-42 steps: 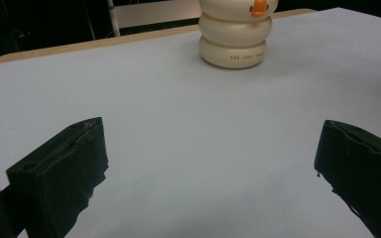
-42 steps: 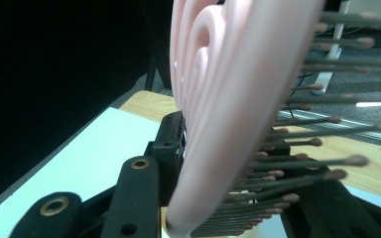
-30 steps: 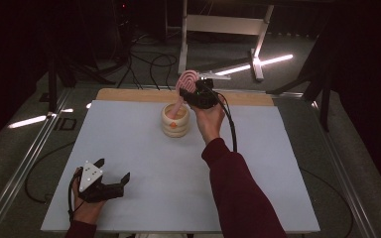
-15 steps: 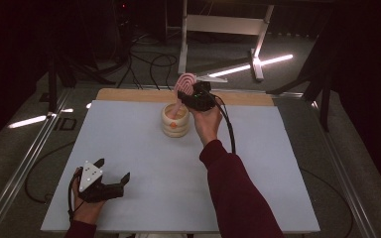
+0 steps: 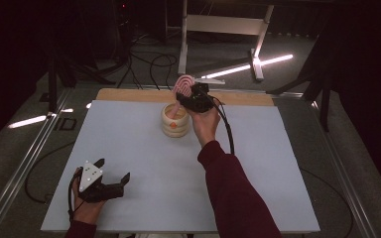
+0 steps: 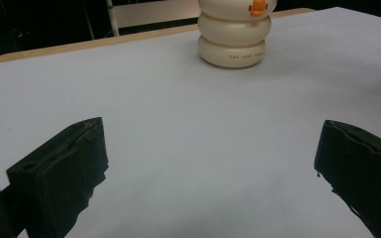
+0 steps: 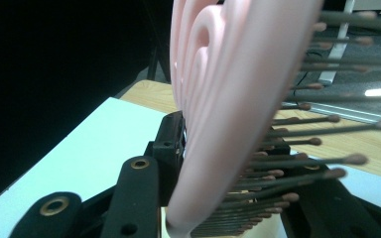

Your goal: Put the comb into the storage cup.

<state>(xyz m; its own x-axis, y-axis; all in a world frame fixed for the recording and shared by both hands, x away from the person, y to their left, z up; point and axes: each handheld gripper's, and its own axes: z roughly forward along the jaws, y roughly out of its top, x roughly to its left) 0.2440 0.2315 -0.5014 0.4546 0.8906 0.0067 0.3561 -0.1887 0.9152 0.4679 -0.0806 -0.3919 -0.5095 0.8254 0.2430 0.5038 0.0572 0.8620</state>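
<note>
The right gripper (image 5: 187,99) with the pink hairbrush (image 5: 183,85) has moved a little left and now is directly above the cream holder (image 5: 174,120), its jaws pinching the brush. The left gripper (image 5: 110,173) rests on the near left of the table (image 5: 278,158), jaws spread wide.
</note>
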